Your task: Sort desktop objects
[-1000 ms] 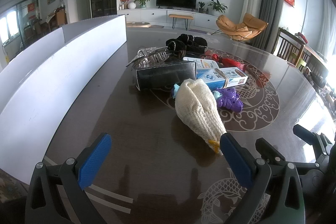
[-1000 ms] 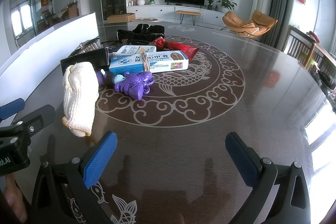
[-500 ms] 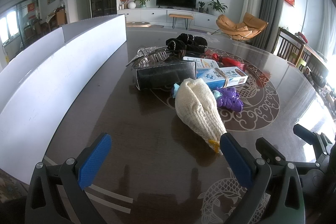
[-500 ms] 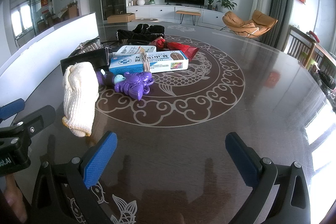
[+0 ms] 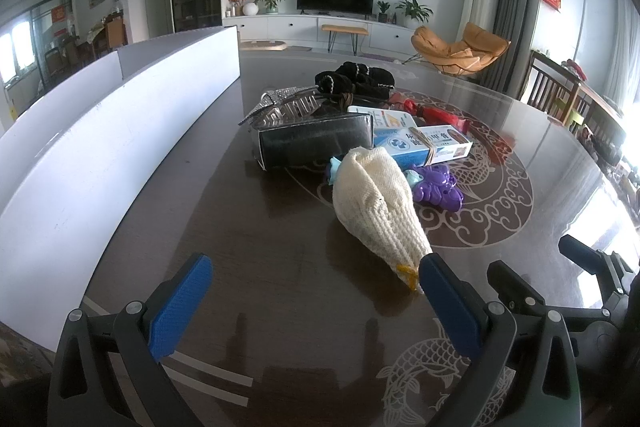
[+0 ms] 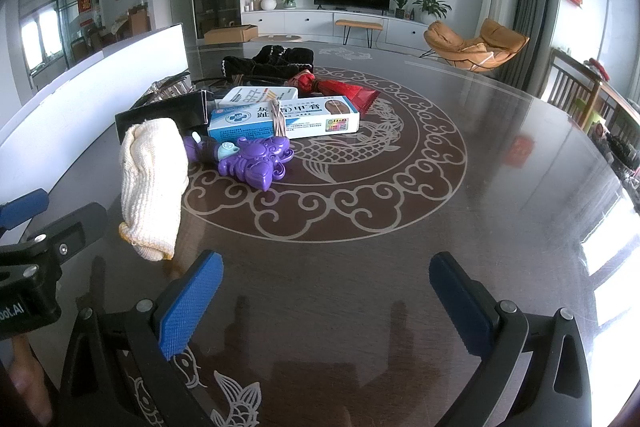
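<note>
A pile of objects lies on the dark round table point(image 5: 248, 251). Nearest is a cream knitted glove point(image 5: 376, 211) point(image 6: 154, 179). Behind it lie a purple toy point(image 5: 436, 187) point(image 6: 256, 159), a black box point(image 5: 316, 143) point(image 6: 160, 117), a blue-and-white medicine box point(image 5: 424, 147) point(image 6: 284, 119), a silver item point(image 5: 280, 103), a red item point(image 6: 340, 89) and black cloth point(image 5: 356, 77) point(image 6: 272, 61). My left gripper point(image 5: 314, 285) stands open just short of the glove's cuff, its right fingertip beside it. My right gripper point(image 6: 326, 281) hangs open over bare table to the glove's right.
A long white board point(image 5: 100, 147) stands along the table's left side. The patterned medallion point(image 6: 400, 179) to the right of the pile carries nothing. The table's right edge point(image 6: 624, 187) curves away near bright windows. A wooden chair point(image 5: 560, 91) stands beyond.
</note>
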